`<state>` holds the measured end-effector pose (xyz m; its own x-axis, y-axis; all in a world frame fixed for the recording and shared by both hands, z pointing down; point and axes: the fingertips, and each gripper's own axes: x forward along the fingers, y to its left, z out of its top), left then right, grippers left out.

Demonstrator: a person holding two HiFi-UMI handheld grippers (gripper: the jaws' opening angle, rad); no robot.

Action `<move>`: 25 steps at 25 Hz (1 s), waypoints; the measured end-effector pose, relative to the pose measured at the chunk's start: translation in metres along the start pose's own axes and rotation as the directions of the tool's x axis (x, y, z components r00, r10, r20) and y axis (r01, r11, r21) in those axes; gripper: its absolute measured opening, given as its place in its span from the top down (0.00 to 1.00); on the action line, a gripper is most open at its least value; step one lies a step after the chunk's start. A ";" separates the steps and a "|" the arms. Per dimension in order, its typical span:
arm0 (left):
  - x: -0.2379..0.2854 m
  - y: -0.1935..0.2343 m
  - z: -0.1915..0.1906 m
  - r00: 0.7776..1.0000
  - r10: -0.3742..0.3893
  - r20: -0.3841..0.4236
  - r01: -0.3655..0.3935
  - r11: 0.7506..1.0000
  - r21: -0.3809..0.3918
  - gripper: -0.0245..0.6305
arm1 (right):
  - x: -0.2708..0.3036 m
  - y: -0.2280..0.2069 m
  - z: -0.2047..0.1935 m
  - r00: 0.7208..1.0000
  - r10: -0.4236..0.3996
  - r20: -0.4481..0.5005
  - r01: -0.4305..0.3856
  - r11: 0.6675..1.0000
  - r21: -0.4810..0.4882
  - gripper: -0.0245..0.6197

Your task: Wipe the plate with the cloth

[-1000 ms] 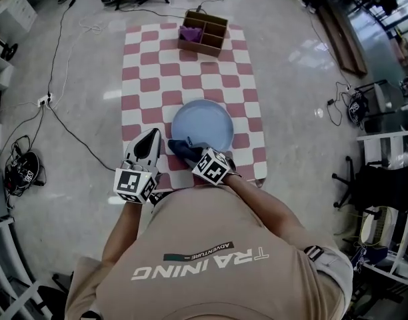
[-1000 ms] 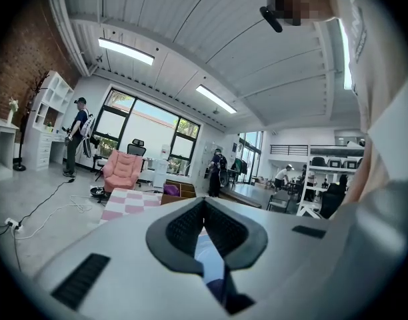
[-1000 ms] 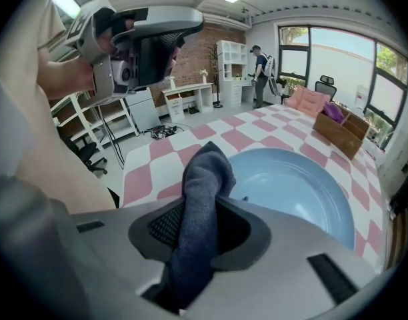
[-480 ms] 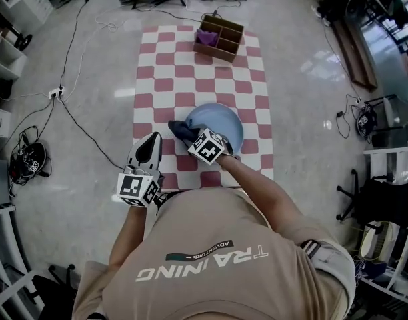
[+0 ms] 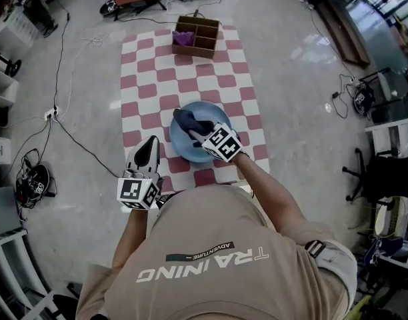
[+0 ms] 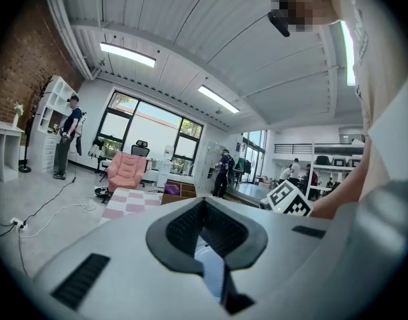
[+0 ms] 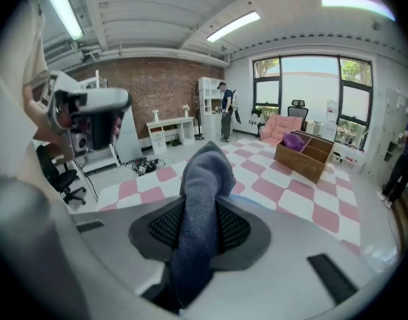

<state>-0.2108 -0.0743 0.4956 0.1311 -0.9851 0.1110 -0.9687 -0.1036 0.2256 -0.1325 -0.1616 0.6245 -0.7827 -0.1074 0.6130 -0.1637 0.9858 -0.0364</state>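
Open studio floor, pale and glossy, with cables trailing at the left. A red-and-white checkered mat (image 5: pixel 191 79) is spread on it, and the person stands at its near edge. A wooden divided box (image 5: pixel 205 37) sits at the mat's far end with something purple (image 5: pixel 184 38) in one compartment.

The light blue plate (image 5: pixel 182 149) lies on the mat's near half. The right gripper (image 5: pixel 203 131) reaches over it from the near side. Its jaws are clamped on the dark blue cloth (image 5: pixel 187 121): a fold stands up between the pads and the free end lies on the plate's far-left part.

The left gripper (image 5: pixel 149 149) hangs over the mat's left edge, just beside the plate and not touching it. Its jaws are a narrow slit apart with nothing in them.

Judgement: wiping is under way, with the cloth gripped and on the plate. No dirt or wet track is discernible, so the area already covered cannot be told. The near and right parts are probably left to do. Nothing steadies the plate.
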 end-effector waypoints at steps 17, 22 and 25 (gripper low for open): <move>0.070 -0.070 -0.002 0.974 -0.218 -0.063 0.222 0.974 0.046 0.94 | -0.192 -0.047 -0.048 0.911 -0.293 0.291 0.221 0.941 0.256 0.78; 0.071 -0.068 -0.001 0.974 -0.213 -0.072 0.217 0.975 0.054 0.94 | -0.210 -0.064 -0.095 0.905 -0.381 0.187 0.317 0.900 0.298 0.78; 0.068 -0.062 -0.001 0.978 -0.199 -0.069 0.203 0.978 0.055 0.94 | -0.208 -0.065 -0.124 0.911 -0.393 0.123 0.336 0.883 0.328 0.78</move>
<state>-0.1418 -0.1351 0.4900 0.3356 -0.9329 0.1305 -0.9321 -0.3088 0.1895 0.1155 -0.1877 0.5966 -0.7227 -0.5008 0.4762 -0.6045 0.7921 -0.0845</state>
